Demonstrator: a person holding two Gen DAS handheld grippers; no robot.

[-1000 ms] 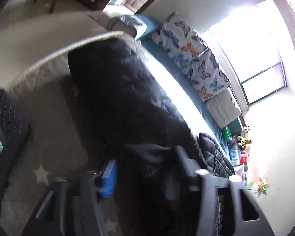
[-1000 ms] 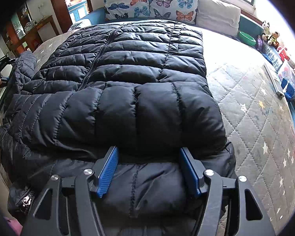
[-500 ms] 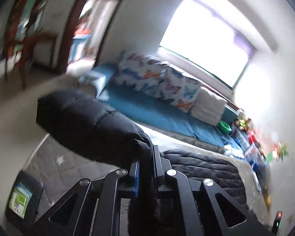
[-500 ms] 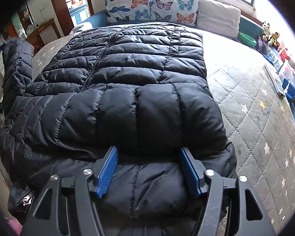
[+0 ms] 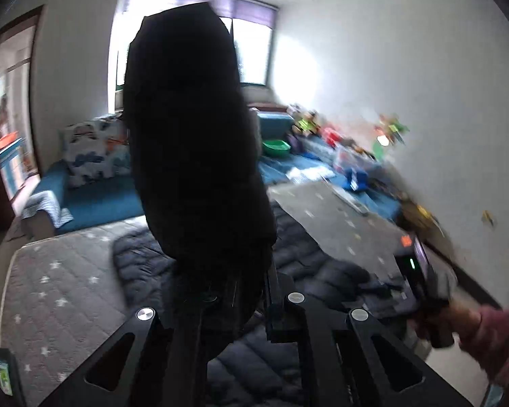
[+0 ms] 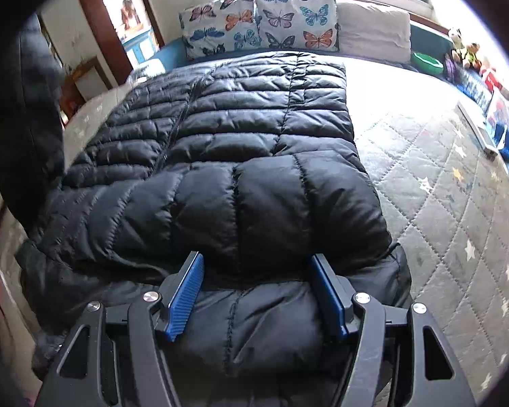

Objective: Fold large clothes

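Note:
A black quilted puffer jacket (image 6: 254, 118) lies spread on the grey star-print mattress (image 6: 441, 186), with one sleeve folded across its near end. My left gripper (image 5: 251, 271) is shut on the other sleeve (image 5: 186, 135), which stands up dark in front of the window; the same sleeve (image 6: 23, 118) hangs raised at the left edge of the right wrist view. My right gripper (image 6: 256, 257) rests on the jacket's near end. Its jaws stand wide apart, straddling the padded fabric without squeezing it. A hand in a pink sleeve (image 5: 485, 332) holds that right gripper.
Butterfly pillows (image 6: 261, 20) and a white cushion (image 6: 373, 30) line the far side. A green bowl (image 6: 427, 61), soft toys (image 6: 465, 51) and boxes (image 6: 502, 129) crowd the right edge by the wall. A doorway (image 6: 132, 23) is at far left. Bare mattress shows right of the jacket.
My left gripper shut on the sleeve, then swung it up off the mattress and across over the jacket while rolling upright. The right gripper stayed where it was.

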